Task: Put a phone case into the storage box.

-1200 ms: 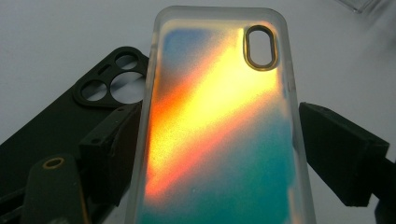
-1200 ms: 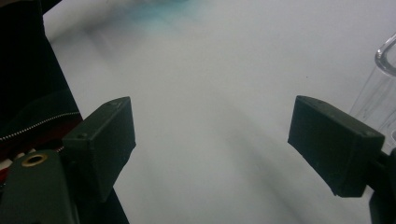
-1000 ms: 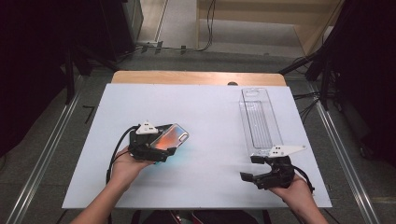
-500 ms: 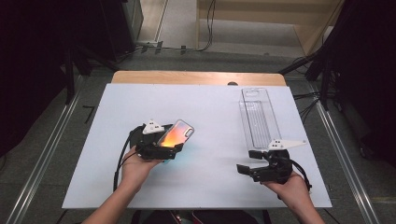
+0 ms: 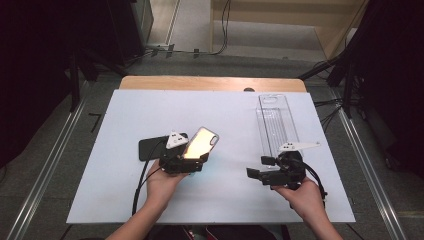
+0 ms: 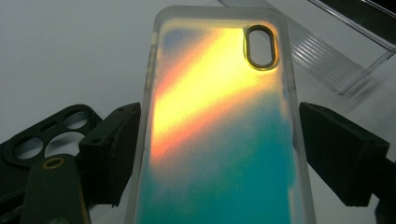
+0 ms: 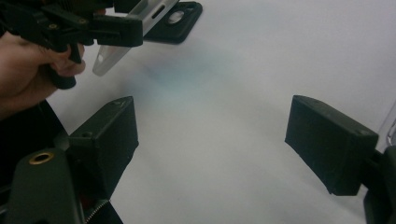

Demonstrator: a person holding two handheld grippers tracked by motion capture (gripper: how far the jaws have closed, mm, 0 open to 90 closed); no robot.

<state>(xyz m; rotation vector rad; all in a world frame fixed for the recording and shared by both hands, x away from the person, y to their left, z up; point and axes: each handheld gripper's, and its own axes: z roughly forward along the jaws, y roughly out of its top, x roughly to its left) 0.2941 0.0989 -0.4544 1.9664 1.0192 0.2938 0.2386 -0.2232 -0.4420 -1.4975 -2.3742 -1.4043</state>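
The left gripper holds the iridescent phone case by its long edges, tilted above the white table; the case's lower end is cut off in the left gripper view. Its pads seem to touch. The right gripper is wide open and empty. The black case lies partly hidden behind the left gripper.

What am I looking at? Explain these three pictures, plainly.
A person works at a white table, holding a two-jaw gripper in each hand; there is no robot arm. The high view looks down from above. The other two pictures come from cameras riding on each gripper, looking along its black jaws. On the table lie a black phone case and a clear plastic box. The left gripper clamps a shimmering orange-teal phone case, tilted above the table. The right gripper is open and empty.
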